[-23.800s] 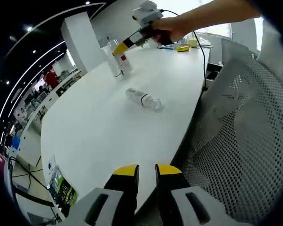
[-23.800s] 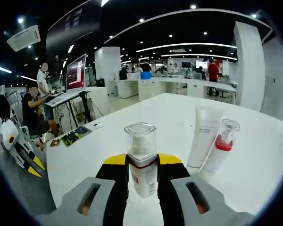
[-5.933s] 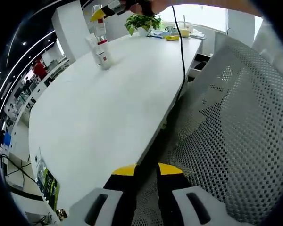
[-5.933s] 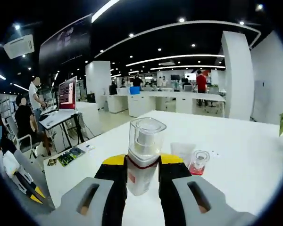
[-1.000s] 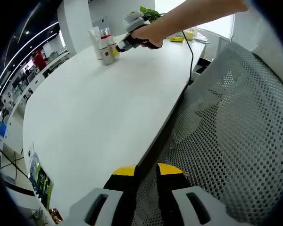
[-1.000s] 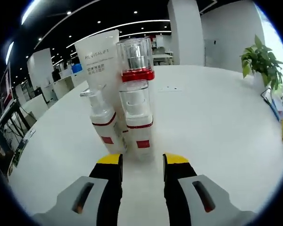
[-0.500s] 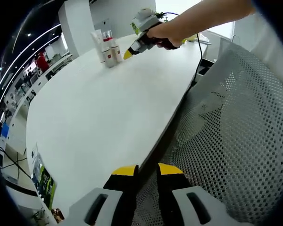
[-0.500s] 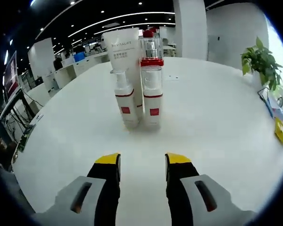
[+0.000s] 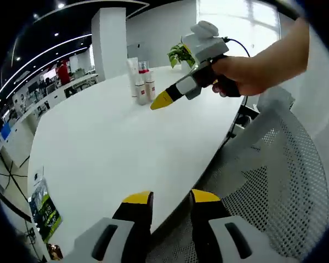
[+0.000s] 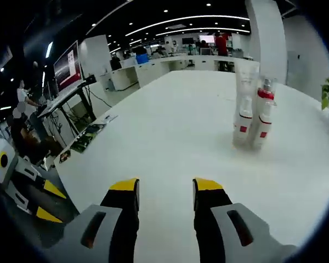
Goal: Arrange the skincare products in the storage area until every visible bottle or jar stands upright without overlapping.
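White office table (image 10: pixel 170 126) holds upright bottles (image 10: pixel 252 118); my right gripper (image 10: pixel 164 189) and left gripper (image 9: pixel 171 198) hover open, empty.

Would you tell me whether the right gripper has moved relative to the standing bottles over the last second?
Yes. The right gripper has drawn back from the bottles; bare white table now separates them, jaws open.

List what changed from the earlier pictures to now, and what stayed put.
The right tongs let go of the pump bottle they carried; it now stands upright in the cluster beside the white tube, and the tongs have pulled back, open and empty. The bottle that lay on the table is up as well. The left tongs stayed low at the table edge, holding nothing.
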